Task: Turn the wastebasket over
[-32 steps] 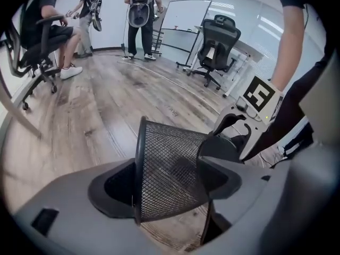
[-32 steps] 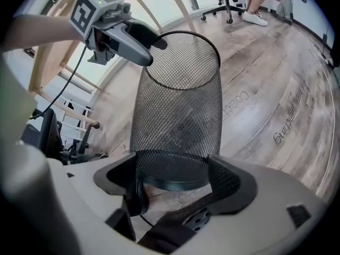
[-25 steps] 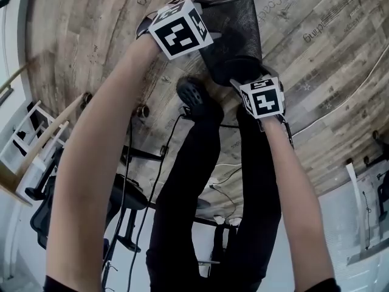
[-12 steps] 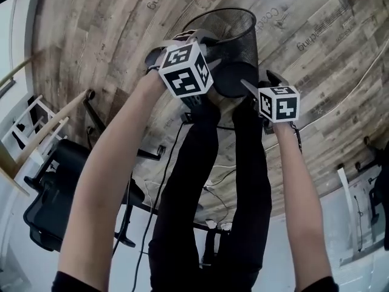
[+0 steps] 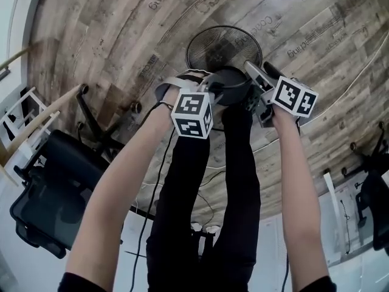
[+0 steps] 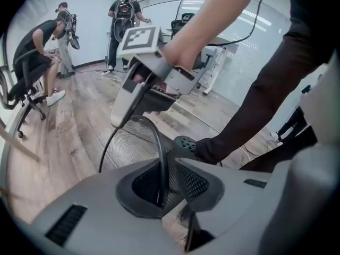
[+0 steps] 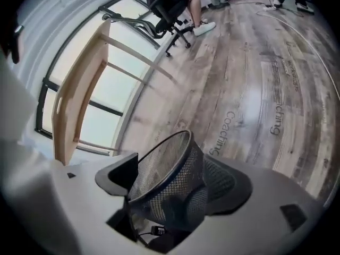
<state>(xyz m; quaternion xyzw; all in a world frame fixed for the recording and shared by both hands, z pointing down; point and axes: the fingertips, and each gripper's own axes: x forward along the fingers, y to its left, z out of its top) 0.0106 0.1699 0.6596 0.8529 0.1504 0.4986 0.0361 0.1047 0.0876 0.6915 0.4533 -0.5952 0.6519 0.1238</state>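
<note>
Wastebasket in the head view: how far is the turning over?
Done: the wastebasket is off the floor and tipped, its base toward the person. In hand: the right gripper holds it near the base; the fingers of the left gripper are closing with the rim between them. Left: finish the turn and set it down.

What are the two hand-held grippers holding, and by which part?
The wastebasket: the right hand-held gripper clamps its narrow bottom end; the left hand-held gripper has its jaws closing on the rim.
</note>
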